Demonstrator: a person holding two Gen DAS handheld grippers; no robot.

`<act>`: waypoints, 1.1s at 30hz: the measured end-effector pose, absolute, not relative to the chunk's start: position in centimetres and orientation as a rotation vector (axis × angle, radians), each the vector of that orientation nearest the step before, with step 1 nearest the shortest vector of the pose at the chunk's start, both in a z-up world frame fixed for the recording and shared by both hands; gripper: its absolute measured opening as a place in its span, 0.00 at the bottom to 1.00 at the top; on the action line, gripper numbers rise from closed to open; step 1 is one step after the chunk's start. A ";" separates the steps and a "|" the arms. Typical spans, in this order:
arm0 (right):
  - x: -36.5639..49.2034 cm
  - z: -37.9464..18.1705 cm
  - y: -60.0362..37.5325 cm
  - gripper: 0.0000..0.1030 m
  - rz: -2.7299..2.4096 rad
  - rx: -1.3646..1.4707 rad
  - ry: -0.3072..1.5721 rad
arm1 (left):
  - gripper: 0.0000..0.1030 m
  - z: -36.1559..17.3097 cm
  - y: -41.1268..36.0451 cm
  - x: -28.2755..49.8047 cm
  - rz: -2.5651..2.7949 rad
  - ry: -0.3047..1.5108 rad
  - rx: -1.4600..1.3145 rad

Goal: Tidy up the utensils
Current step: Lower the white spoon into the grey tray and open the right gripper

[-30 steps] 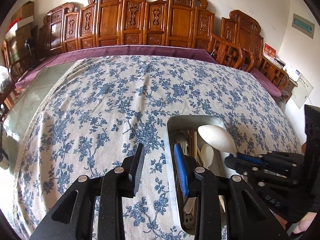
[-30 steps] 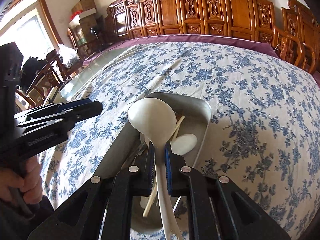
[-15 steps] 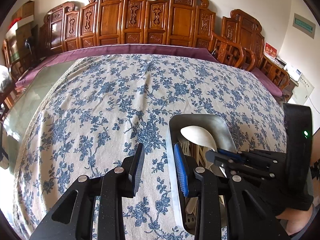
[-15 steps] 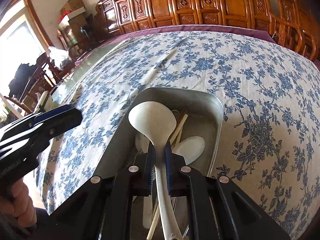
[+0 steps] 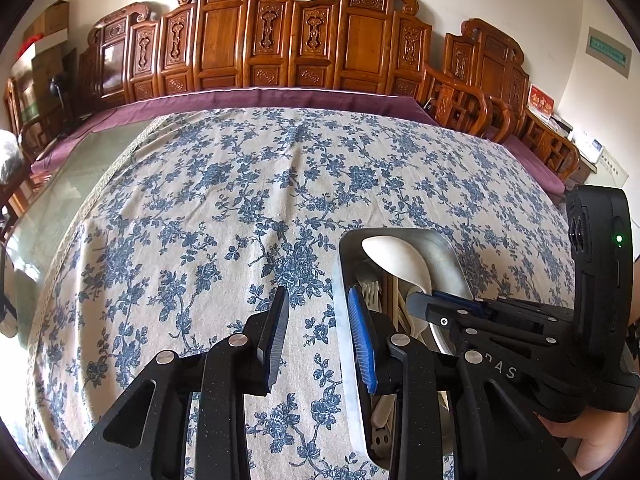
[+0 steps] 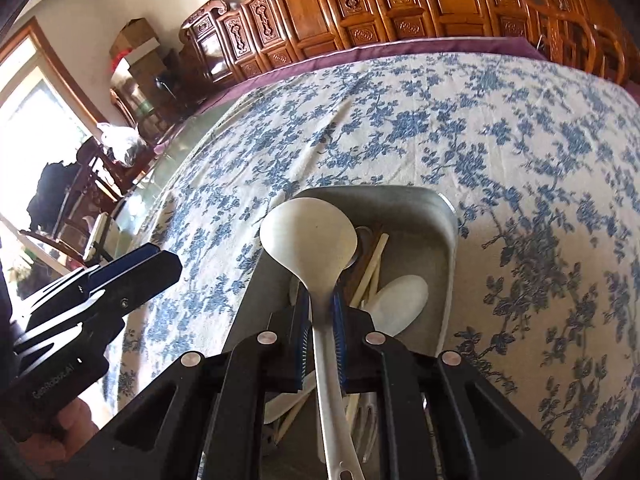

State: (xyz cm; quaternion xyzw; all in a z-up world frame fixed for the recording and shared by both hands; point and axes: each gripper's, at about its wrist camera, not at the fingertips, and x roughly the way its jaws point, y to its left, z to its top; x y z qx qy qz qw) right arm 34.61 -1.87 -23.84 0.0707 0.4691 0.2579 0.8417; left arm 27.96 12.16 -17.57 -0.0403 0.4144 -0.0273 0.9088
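A metal tray on the flowered cloth holds chopsticks, a white spoon and other pale utensils. A white ladle lies lengthwise over them, its bowl at the tray's far end. Its handle runs between the pads of my right gripper. Those jaws are opening, with a thin gap beside the handle. In the left wrist view the ladle sits in the tray ahead of the right gripper. My left gripper is open over the tray's left rim, holding nothing.
The blue-flowered tablecloth covers a large table, with bare glass at its left edge. Carved wooden chairs line the far side. A hand holds the left gripper to the left of the tray.
My right gripper has come down into the tray with the ladle and rolled a little. Its pads no longer squeeze the handle. The left gripper has stayed still.
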 end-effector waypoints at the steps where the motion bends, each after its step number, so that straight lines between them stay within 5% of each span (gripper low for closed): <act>1: 34.6 -23.9 -1.9 0.14 0.541 0.137 0.989 | 0.28 -17.6 12.2 28.0 -0.055 0.855 -0.084; 24: 31.4 -22.6 -2.7 0.21 0.573 -0.100 0.874 | 0.28 -17.6 11.7 27.8 -0.060 0.859 -0.072; 33: 29.2 -20.6 -6.1 0.44 0.538 -0.127 0.805 | 0.28 -17.3 10.5 27.3 -0.068 0.838 -0.049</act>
